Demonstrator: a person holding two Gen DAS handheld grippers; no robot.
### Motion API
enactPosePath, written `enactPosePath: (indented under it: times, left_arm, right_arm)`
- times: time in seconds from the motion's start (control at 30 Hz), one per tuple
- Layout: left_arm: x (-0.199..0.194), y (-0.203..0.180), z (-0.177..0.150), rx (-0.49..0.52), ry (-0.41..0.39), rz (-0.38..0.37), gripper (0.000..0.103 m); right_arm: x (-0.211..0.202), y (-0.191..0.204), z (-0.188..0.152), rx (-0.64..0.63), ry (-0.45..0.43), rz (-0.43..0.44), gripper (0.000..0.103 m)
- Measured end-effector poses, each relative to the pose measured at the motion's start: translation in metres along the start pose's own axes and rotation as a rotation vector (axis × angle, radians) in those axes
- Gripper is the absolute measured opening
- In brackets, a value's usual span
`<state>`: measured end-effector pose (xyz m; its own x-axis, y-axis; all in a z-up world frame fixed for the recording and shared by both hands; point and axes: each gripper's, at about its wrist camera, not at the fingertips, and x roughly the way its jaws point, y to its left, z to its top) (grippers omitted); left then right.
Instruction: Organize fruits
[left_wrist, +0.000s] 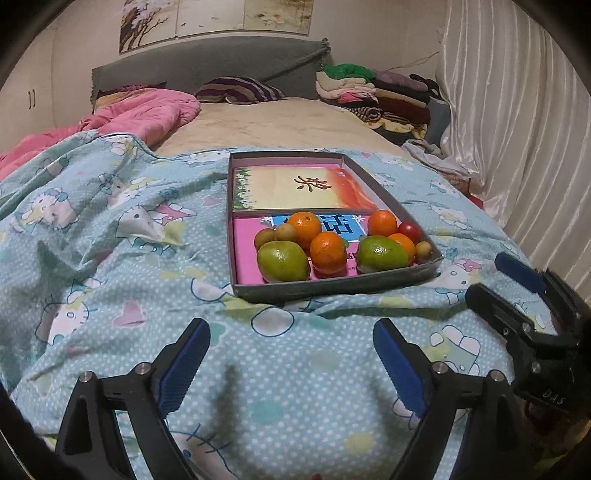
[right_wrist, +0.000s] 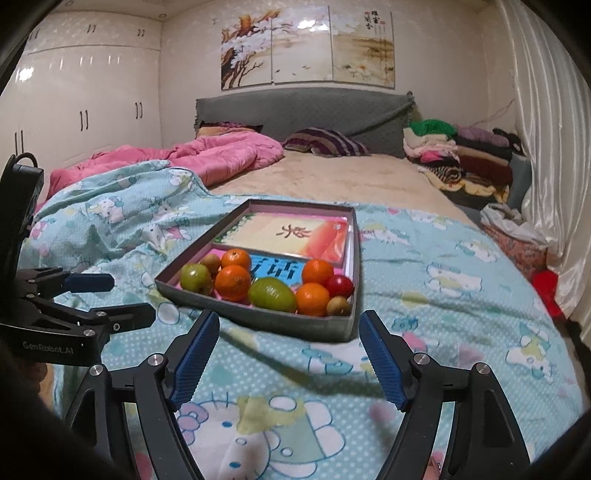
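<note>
Fruit filled the near compartment of a shallow grey box (left_wrist: 334, 288) lying on the patterned bedspread (left_wrist: 110, 258) in the left wrist view. Two green fruits (left_wrist: 283, 260) sat at the near wall, oranges (left_wrist: 328, 252) between and behind them, small brown fruits (left_wrist: 264, 237) at the left and a red one (left_wrist: 410, 231) at the far right. The left claw (left_wrist: 291, 365) stood spread wide over bare bedspread, short of the box, pinching nothing. The right claw (left_wrist: 498, 278) showed at the right edge, also spread.

From the right wrist view, the right claw (right_wrist: 288, 356) was spread and empty just near of the box (right_wrist: 258, 321). An orange (right_wrist: 312, 299) and a brown fruit (right_wrist: 338, 306) lay in the box's near right corner; the left claw (right_wrist: 122, 299) showed at the left.

Each fruit looked light, round and smooth, likely to roll, and the red one probably bruises easily. A gentle grip across the widest middle seemed best.
</note>
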<state>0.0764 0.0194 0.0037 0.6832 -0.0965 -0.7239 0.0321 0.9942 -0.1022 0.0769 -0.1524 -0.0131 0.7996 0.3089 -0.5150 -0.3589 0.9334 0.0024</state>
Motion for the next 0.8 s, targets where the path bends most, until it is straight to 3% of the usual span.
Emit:
enactPosePath:
  times: [0.43, 0.8]
  left_arm:
    - [-0.002, -0.005, -0.031, -0.001, 0.021, 0.027, 0.092]
    - [0.000, -0.008, -0.044, -0.005, 0.041, 0.011, 0.092]
  right_arm:
    - [-0.004, 0.007, -0.028, 0.005, 0.063, 0.004, 0.081]
    - [-0.008, 0.004, -0.038, 0.039, 0.060, -0.020, 0.082]
